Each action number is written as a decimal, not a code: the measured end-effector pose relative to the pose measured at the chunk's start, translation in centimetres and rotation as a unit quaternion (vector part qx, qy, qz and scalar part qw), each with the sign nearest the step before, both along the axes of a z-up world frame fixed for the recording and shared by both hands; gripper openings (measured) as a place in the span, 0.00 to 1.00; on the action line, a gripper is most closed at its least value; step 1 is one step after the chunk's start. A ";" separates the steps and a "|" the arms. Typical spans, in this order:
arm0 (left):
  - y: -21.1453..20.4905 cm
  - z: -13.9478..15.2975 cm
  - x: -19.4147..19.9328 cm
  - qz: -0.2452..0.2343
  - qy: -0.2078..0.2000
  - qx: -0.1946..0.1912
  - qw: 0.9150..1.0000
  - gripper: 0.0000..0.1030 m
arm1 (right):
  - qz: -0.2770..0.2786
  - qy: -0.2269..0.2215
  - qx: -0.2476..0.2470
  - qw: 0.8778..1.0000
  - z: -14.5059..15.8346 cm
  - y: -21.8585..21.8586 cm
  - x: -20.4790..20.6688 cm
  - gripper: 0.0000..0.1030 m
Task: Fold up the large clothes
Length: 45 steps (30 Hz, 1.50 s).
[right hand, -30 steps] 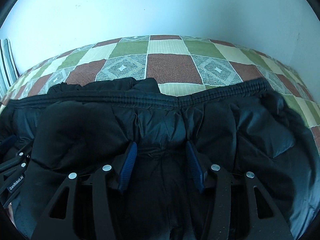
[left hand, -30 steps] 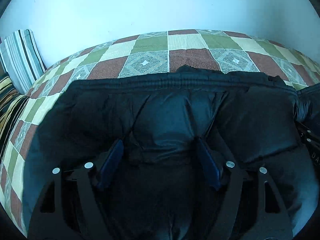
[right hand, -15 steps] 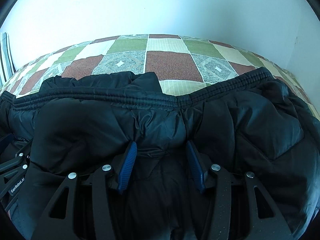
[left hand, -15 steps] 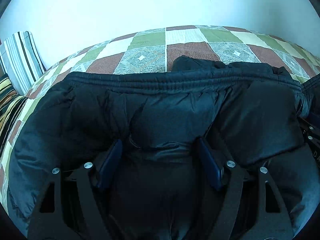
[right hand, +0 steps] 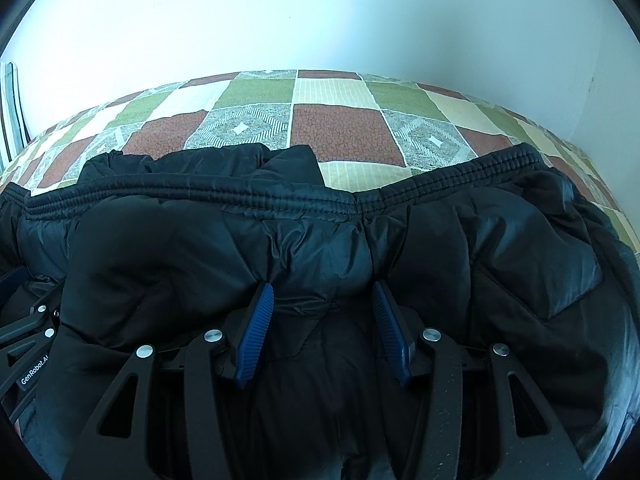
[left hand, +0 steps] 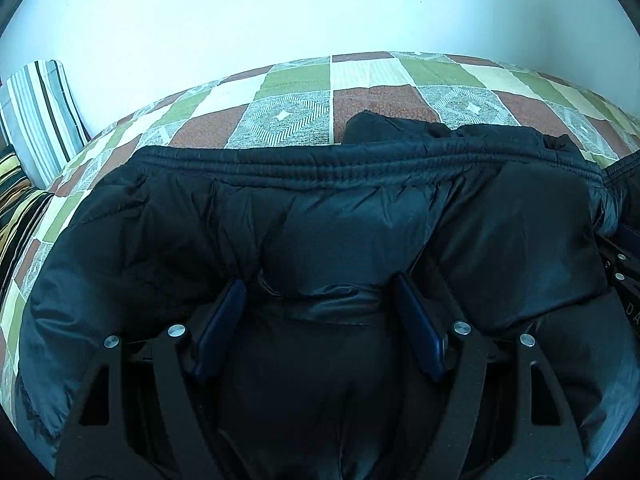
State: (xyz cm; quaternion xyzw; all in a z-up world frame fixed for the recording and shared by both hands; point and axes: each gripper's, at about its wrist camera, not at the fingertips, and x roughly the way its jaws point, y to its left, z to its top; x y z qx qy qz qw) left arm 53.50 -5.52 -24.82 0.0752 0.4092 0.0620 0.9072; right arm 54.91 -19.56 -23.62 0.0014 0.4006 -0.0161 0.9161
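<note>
Both grippers — left gripper [left hand: 320, 300], right gripper [right hand: 322, 300] — gripping black jacket [left hand: 360, 220].

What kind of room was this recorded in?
Probably a bedroom: a black jacket lies on a bed with a checked bedspread, a striped pillow at its end, against a plain white wall.

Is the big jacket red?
No, the puffy jacket is black; only some squares on the patchwork blanket under it are red.

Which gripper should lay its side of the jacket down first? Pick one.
Left, probably. The left gripper holds the black jacket with its ribbed hem running level; by the right gripper the hem dips and slants.
</note>
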 end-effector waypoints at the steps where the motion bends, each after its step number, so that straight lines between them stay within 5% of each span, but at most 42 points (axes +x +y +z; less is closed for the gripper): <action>1: 0.0 0.1 0.0 0.000 0.001 0.000 1.000 0.74 | 0.000 0.001 -0.003 1.000 0.1 0.1 0.0 0.50; 10: 1.8 3.0 -1.5 -0.024 0.022 -0.050 0.998 0.78 | 0.000 -0.030 0.015 0.999 5.4 -0.3 -3.6 0.51; 16: 7.4 6.3 -5.9 -0.006 -0.010 -0.089 0.996 0.80 | 0.057 -0.056 0.023 0.997 8.6 2.8 -8.6 0.50; 21: 13.4 7.2 -9.1 0.041 -0.021 -0.093 0.995 0.82 | 0.070 -0.012 0.077 0.995 7.1 4.6 -10.0 0.50; 27: 17.9 5.6 -10.1 0.068 0.003 -0.140 0.988 0.84 | 0.064 0.000 0.073 0.995 4.9 6.1 -10.5 0.50; 34: 18.2 3.4 -8.8 0.040 0.036 -0.167 0.985 0.87 | 0.064 0.057 0.073 0.994 2.5 6.4 -8.2 0.53; 45: 19.6 0.8 -7.9 0.030 0.073 -0.247 0.966 0.89 | 0.059 0.036 0.050 0.996 1.9 7.3 -9.1 0.53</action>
